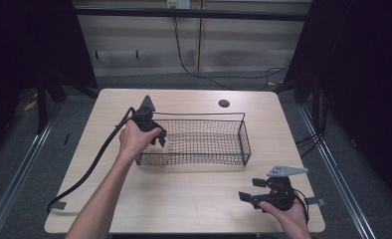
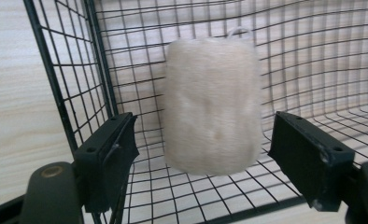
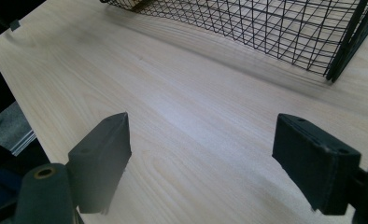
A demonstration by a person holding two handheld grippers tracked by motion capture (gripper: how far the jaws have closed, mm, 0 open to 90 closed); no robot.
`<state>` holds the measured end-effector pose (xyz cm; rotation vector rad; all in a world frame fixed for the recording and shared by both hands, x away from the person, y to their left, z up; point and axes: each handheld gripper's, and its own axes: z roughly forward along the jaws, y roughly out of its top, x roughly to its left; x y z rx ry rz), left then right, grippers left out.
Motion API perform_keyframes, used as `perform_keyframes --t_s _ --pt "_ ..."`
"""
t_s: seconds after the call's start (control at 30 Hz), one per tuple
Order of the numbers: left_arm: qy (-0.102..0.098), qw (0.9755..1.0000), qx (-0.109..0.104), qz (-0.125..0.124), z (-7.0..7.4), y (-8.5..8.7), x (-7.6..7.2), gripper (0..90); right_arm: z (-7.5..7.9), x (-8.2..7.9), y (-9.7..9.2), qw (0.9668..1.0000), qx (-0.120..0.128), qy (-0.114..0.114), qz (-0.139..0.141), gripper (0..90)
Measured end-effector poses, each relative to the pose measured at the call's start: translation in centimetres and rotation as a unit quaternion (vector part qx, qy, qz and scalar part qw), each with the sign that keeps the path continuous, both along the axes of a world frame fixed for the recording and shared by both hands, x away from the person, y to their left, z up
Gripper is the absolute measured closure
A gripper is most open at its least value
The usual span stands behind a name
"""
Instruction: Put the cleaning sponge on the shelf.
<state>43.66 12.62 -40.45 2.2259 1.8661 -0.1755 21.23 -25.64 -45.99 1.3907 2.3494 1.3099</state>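
Note:
A black wire basket (image 1: 204,114) stands at the middle of the light wooden table (image 1: 184,199). My left gripper (image 1: 157,138) reaches down into the basket's left end, held by a hand. In the left gripper view a cream, fuzzy sponge (image 2: 210,105) with a small loop on top sits inside the basket (image 2: 313,56), a little blurred. The left gripper (image 2: 205,128) is open, with a gap between each pad and the sponge. A pale bit of the sponge (image 1: 163,145) peeks out below the jaws. My right gripper (image 1: 250,189) rests near the table's front right, open (image 3: 201,154) over bare wood.
A thick black cable (image 1: 99,159) trails from the left gripper off the table's front left. A dark round hole (image 1: 224,103) sits behind the basket. The basket's near corner (image 3: 341,51) lies ahead of the right gripper. Dark curtains flank the table.

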Motion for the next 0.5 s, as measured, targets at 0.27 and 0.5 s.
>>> perform_keyframes --t_s 0.27,0.5 --pt "-0.019 0.9994 -0.023 -0.020 1.5 1.0 -0.5 22.9 0.0 0.1 0.0 1.0000 0.000 0.001 0.000 19.1" --pt "-0.047 0.9961 -0.053 -0.052 2.8 1.3 -1.1 21.4 0.0 0.0 0.0 1.0000 0.000 0.001 -0.001 19.1"
